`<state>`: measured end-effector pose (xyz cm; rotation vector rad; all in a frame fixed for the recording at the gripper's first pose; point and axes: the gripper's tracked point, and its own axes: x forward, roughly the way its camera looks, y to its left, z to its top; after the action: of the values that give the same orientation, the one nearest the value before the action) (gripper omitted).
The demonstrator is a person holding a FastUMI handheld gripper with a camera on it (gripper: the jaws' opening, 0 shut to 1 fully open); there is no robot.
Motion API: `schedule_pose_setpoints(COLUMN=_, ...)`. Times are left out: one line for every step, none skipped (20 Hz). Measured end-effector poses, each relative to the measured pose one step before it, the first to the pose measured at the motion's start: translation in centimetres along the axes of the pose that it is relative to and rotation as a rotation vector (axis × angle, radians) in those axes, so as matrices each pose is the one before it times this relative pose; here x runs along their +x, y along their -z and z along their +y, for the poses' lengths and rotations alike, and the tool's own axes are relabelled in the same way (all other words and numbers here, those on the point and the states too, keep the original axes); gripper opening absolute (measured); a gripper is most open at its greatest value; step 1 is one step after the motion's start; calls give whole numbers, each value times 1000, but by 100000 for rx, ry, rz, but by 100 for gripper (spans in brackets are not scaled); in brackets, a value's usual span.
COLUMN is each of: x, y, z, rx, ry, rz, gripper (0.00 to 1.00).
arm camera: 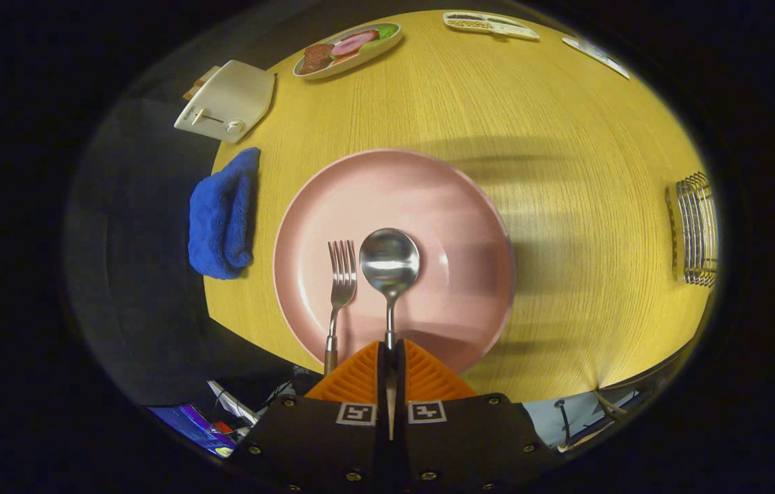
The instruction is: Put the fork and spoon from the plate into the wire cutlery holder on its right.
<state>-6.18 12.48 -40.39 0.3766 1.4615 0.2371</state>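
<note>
Spoon [389, 264] handle between closed gripper [391, 350] fingers

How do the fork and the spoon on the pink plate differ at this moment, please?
The gripper is shut on the spoon handle, while the fork lies free beside it. The spoon has a round bowl, the fork has tines. Both are metal and rest on the plate, heads pointing away.

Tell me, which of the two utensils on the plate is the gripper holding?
The spoon: its handle runs between the closed fingers of the gripper. The fork lies free beside it.
</note>
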Motion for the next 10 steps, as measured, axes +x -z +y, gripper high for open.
schedule_pose_setpoints(x=-367, y=-24, z=-64, rx=676, ry=-530, rz=-220, gripper=3)
schedule_pose_setpoints(x=-520, y=-213, z=-16, rx=643, ry=-834, rz=-302, gripper=3)
schedule_pose_setpoints(x=-601, y=-311, z=14, rx=654, ry=-846, rz=-658, gripper=3)
schedule_pose_setpoints(x=-640, y=-460, z=-91, rx=328, ry=-496, rz=-1013, gripper=3)
schedule_pose_setpoints(x=-685, y=-392, z=-192, rx=347, ry=69, rz=-1451, gripper=3)
schedule_pose_setpoints(x=-751, y=-571, z=-169, rx=234, ry=-160, rz=-1482, gripper=3)
schedule_pose_setpoints(x=-780, y=-451, z=-124, rx=505, ry=-343, rz=-1817, gripper=3)
schedule_pose_setpoints(x=-948, y=-786, z=-147, rx=839, ry=-451, rz=-1878, gripper=3)
schedule_pose_setpoints(x=-849, y=-421, z=-105, rx=904, ry=-643, rz=-1411, gripper=2)
schedule_pose_setpoints(x=-952, y=-756, z=-135, rx=1267, ry=-841, rz=-1930, gripper=3)
